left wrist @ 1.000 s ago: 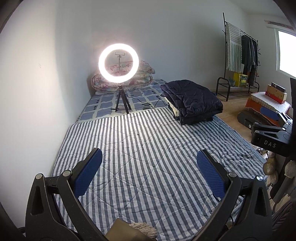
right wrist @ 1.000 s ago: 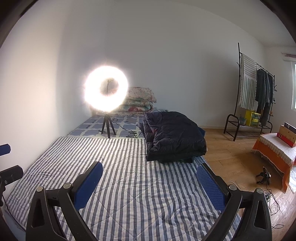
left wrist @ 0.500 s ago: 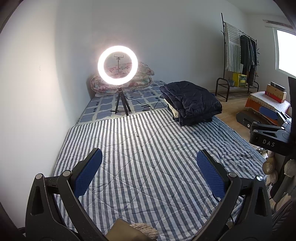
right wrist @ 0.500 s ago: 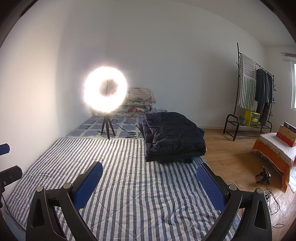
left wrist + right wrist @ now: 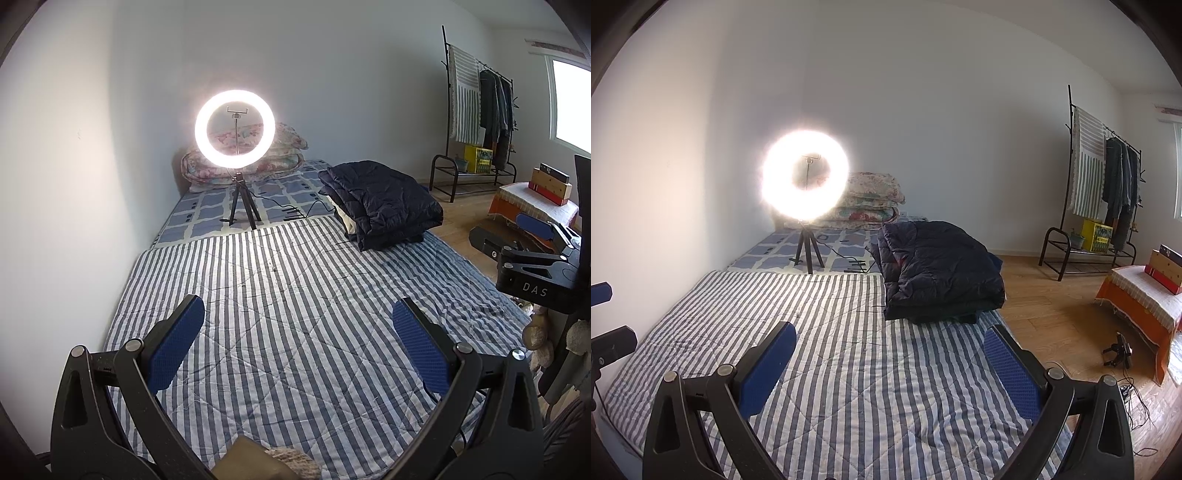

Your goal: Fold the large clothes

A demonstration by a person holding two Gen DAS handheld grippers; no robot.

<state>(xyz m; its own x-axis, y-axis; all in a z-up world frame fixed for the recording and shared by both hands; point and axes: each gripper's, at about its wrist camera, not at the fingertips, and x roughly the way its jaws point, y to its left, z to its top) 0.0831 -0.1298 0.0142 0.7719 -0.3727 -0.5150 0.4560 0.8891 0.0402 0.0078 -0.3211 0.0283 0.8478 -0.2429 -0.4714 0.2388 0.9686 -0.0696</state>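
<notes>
Both grippers hover over the striped quilt (image 5: 295, 332) on the bed, holding nothing: the left gripper (image 5: 297, 339) has its fingers wide apart, and so does the right gripper (image 5: 888, 363). The dark padded jacket (image 5: 938, 273) lies folded in a stack at the bed's far right edge, near the ring light (image 5: 235, 128). That fits a fold just finished or a pile waiting for refolding. Any grasp should pinch one layer's edge.
</notes>
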